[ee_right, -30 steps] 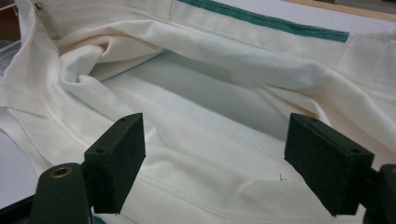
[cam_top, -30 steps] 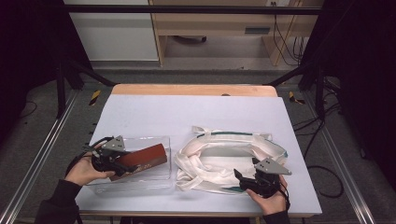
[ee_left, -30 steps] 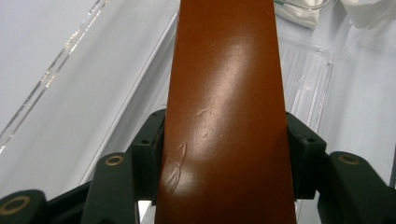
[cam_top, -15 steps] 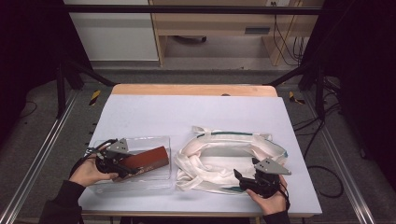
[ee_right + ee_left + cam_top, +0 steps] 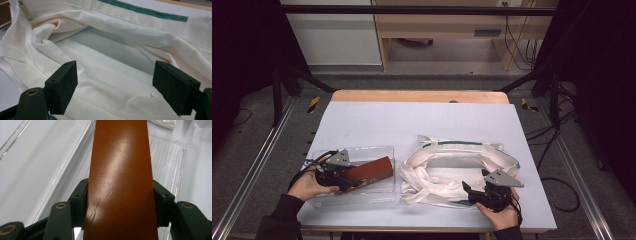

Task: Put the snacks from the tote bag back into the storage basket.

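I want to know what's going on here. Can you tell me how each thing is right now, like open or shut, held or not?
Left gripper: shut on the brown block.
Brown block: held, tilted over the clear tray.
Clear tray: lying flat on the table.
Right gripper: open, jaws apart at the bag's near edge.
White cloth bag: lying on the table, mouth open.

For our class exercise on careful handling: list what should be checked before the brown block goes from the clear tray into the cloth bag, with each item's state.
1. Left hand-held gripper shut on the brown block: ok.
2. Block lifted above the clear tray: cannot tell.
3. Cloth bag mouth open: ok.
4. Right hand-held gripper gripping the bag's near rim: not ok, jaws open astride it.
5. Path between tray and bag free: ok.
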{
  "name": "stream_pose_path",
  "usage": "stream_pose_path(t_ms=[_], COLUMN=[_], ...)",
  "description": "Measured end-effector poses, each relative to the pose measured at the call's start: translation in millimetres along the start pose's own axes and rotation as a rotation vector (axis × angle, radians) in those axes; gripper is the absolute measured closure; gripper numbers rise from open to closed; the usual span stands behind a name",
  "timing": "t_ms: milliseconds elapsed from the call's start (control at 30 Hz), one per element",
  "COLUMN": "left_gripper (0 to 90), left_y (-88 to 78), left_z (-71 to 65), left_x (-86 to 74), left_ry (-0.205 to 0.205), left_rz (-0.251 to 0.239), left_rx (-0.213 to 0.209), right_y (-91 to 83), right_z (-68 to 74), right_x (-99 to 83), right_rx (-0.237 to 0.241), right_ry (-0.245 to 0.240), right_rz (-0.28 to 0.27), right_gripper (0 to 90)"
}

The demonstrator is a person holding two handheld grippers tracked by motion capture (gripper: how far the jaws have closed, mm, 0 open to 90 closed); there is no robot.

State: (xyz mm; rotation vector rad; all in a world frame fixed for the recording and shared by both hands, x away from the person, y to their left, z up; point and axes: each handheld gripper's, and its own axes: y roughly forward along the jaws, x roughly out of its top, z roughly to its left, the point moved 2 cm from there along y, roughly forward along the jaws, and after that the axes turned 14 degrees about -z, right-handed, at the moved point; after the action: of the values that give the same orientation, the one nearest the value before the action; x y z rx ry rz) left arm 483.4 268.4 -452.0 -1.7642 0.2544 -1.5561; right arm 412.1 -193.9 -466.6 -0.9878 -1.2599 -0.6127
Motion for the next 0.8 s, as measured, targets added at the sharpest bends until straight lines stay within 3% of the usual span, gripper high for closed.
stream_pose_path(t_ms=[167,333,500,667,800], left_gripper=[39.9,37.6,37.4,46.7,60.4], left_y=[-0.6,-9.0,-22.8,-39.7,-47.1], left_z=[0.0,-1.2,-6.1,-14.8,-23.6], left_x=[0.6,6.2,12.8,14.8,13.1], left_ry=[-0.006,-0.023,-0.064,-0.130,-0.141], left_rz=[-0.016,-0.086,-0.173,-0.263,-0.272], left_rx=[0.010,0.023,0.087,0.177,0.235], right_y=[-0.2,-0.1,-0.7,-1.4,-1.4], right_z=[0.1,-0.2,-0.1,-0.2,0.1], right_x=[0.2,0.0,0.8,1.3,1.6], right_rx=[0.000,0.000,-0.001,-0.001,-0.001], right_ry=[0.000,0.001,0.002,0.004,0.001], right_rz=[0.000,-0.001,-0.004,-0.006,-0.007], right_gripper=[20.4,20.4,20.4,20.5,20.8])
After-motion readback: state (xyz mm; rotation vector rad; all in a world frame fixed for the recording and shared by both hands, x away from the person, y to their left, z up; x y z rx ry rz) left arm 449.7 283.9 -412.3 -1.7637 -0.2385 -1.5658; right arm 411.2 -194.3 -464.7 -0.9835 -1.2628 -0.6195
